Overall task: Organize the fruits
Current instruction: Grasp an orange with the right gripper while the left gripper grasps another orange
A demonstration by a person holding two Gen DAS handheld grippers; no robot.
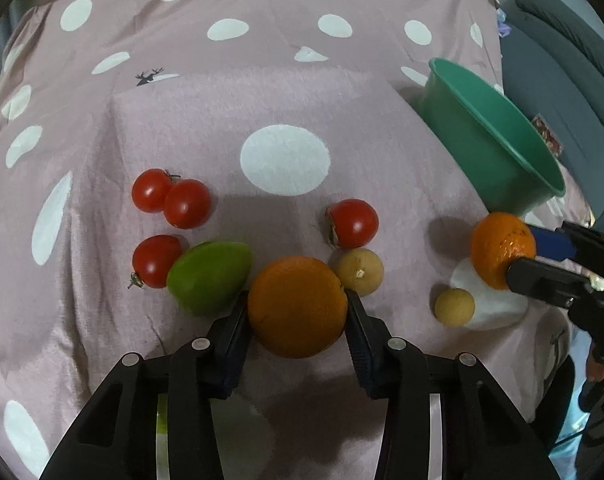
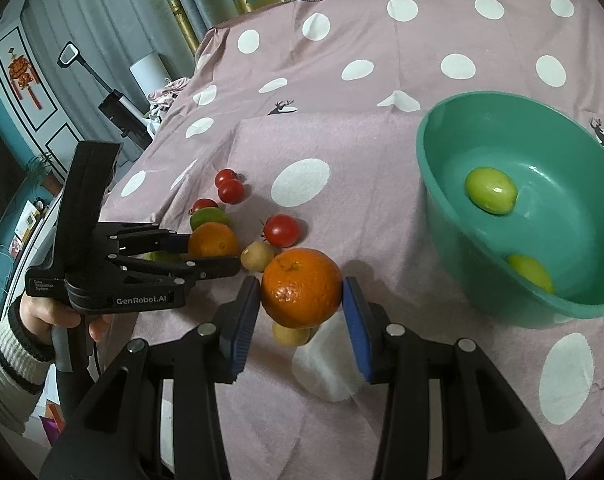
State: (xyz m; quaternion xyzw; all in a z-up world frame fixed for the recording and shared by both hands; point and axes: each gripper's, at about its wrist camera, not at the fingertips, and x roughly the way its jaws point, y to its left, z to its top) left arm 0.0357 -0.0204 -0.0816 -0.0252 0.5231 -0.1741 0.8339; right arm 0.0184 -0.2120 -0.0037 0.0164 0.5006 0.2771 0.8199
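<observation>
Left tool (image 1: 297, 308) is gripping an orange (image 1: 298, 306) lying on the surface (image 1: 262, 112). Right tool (image 2: 302, 300) is gripping a second orange (image 2: 301, 287), raised near the green bowl (image 2: 441, 200).

Only thing readable is "GenRobot.AI" in white on the black plastic left gripper (image 2: 218, 255); the small label beside it is too blurry.
</observation>
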